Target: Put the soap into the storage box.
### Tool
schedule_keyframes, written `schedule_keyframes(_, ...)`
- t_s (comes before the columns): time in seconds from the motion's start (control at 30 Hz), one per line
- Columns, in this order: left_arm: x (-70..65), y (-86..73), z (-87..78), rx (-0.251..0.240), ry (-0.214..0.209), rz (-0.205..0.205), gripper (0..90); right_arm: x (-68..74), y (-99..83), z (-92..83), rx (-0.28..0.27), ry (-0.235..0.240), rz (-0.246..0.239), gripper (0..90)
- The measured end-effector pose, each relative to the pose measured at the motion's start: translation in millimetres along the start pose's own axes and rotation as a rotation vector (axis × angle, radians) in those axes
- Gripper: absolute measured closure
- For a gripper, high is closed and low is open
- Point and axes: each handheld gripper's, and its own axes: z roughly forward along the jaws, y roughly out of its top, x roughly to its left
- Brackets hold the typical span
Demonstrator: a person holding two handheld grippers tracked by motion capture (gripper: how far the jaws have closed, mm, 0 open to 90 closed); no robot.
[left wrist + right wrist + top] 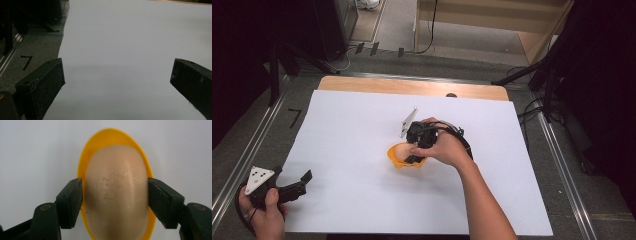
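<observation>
A pale beige egg-shaped thing (115,170) sits in a small yellow cup (110,135) on the white sheet. My right gripper (115,195) has one black pad against each side of it, so it is shut on the egg. From above, the yellow cup (398,161) is at the middle of the sheet, and the right gripper (408,154) reaches it from the right under a hand. My left gripper (302,184) rests at the sheet's near left corner. Its jaws stand wide apart with nothing between them, as the left gripper (117,75) view also shows.
The white sheet (362,125) covers most of a wooden table (412,86). Metal rails run along both sides, with dark stands and cables on the floor beyond. A black mark (26,62) lies on the grey floor left of the sheet.
</observation>
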Motion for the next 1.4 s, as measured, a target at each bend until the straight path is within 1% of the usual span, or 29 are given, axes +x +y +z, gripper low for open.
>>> schedule_keyframes(0.07, 0.0, 0.0, -0.2, -0.002, -0.001, 0.001, 0.0, -0.1, 0.5, -3.0, -0.028, 0.006, -0.001, 30.5)
schedule_keyframes(0.1, 0.1, -0.1, 0.1, -0.001, -0.001, -0.002, 0.0, 0.0, 0.8, -5.2, -0.035, -0.002, -0.002, 30.5)
schedule_keyframes(0.13, 0.1, 0.1, -0.1, -0.001, -0.001, -0.002, 0.0, 1.0, 0.5, -6.9, -0.039, -0.004, 0.010, 30.1)
schedule_keyframes(0.17, 0.1, 0.0, 0.1, -0.002, 0.000, -0.003, 0.0, 0.5, 0.0, -7.6, -0.048, 0.000, 0.000, 29.7)
schedule_keyframes(0.23, 0.0, 0.0, 0.0, 0.000, -0.001, 0.001, 0.0, 0.7, -2.3, -9.4, -0.045, -0.008, 0.007, 28.8)
schedule_keyframes(0.27, 0.0, 0.0, 0.0, -0.001, 0.000, -0.001, 0.0, 1.4, -3.9, -10.9, -0.043, -0.017, 0.022, 28.3)
schedule_keyframes(0.33, 0.1, 0.0, 0.1, -0.001, 0.000, -0.003, 0.0, 0.6, -8.2, -13.6, -0.074, -0.019, 0.030, 27.7)
schedule_keyframes(0.37, 0.1, 0.0, 0.1, -0.001, -0.002, -0.002, 0.0, 0.9, -11.0, -15.0, -0.090, -0.021, 0.050, 27.3)
schedule_keyframes(0.4, 0.0, 0.0, 0.1, -0.001, -0.001, -0.001, 0.0, 0.2, -13.9, -15.9, -0.105, -0.018, 0.050, 26.8)
schedule_keyframes(0.43, 0.0, 0.0, 0.1, -0.001, -0.002, -0.001, 0.0, -0.3, -17.2, -16.7, -0.112, -0.023, 0.053, 26.7)
schedule_keyframes(0.53, 0.1, 0.1, 0.3, -0.001, -0.001, -0.004, 0.0, 0.0, -27.8, -19.2, -0.120, -0.028, 0.085, 25.3)
schedule_keyframes(0.63, 0.3, 0.2, 0.4, 0.005, -0.002, -0.003, 0.0, 1.1, -41.7, -25.5, -0.162, -0.054, 0.132, 23.2)
schedule_keyframes(0.67, 0.2, 0.1, 0.3, -0.001, -0.002, -0.005, 0.0, 1.5, -45.2, -27.2, -0.170, -0.066, 0.144, 22.7)
schedule_keyframes(0.77, 0.6, 0.0, 0.2, -0.004, -0.006, -0.010, 0.0, 3.8, -61.1, -34.1, -0.206, -0.098, 0.212, 20.0)
schedule_keyframes(0.8, 0.5, 0.0, 0.2, -0.004, -0.005, -0.008, 0.0, 4.8, -66.2, -36.0, -0.203, -0.112, 0.226, 18.4)
schedule_keyframes(0.87, 0.1, 0.0, 0.1, -0.001, -0.001, -0.003, 0.0, 7.1, -77.0, -39.5, -0.215, -0.153, 0.260, 16.5)
schedule_keyframes(0.93, 0.0, 0.0, 0.2, 0.000, 0.000, -0.002, 0.0, 8.8, -87.7, -42.9, -0.224, -0.178, 0.299, 13.4)
schedule_keyframes(1.0, -0.1, 0.0, 0.0, 0.000, 0.001, -0.001, 0.0, 10.5, -98.8, -45.5, -0.248, -0.209, 0.342, 13.3)
schedule_keyframes(1.03, -0.1, 0.0, -0.3, -0.001, 0.001, 0.000, 0.0, 11.3, -104.0, -46.3, -0.256, -0.216, 0.362, 13.0)
schedule_keyframes(1.07, -0.2, -0.1, -0.3, -0.003, 0.001, -0.001, 0.0, 11.9, -109.2, -46.7, -0.263, -0.229, 0.372, 13.0)
schedule_keyframes(1.2, -0.3, 0.0, 0.0, -0.001, 0.003, 0.002, 0.0, 16.1, -127.5, -47.4, -0.273, -0.277, 0.435, 12.0)
schedule_keyframes(1.23, -0.3, 0.0, -0.1, 0.000, 0.003, 0.004, 0.0, 17.1, -131.8, -47.6, -0.275, -0.287, 0.448, 11.8)
schedule_keyframes(1.3, -0.5, -0.1, 0.0, -0.001, 0.003, 0.004, 0.0, 19.1, -139.8, -48.5, -0.281, -0.289, 0.475, 9.6)
schedule_keyframes(1.4, -0.5, -0.1, -0.2, -0.002, 0.004, 0.004, 0.0, 22.7, -151.4, -50.3, -0.307, -0.306, 0.512, 8.1)
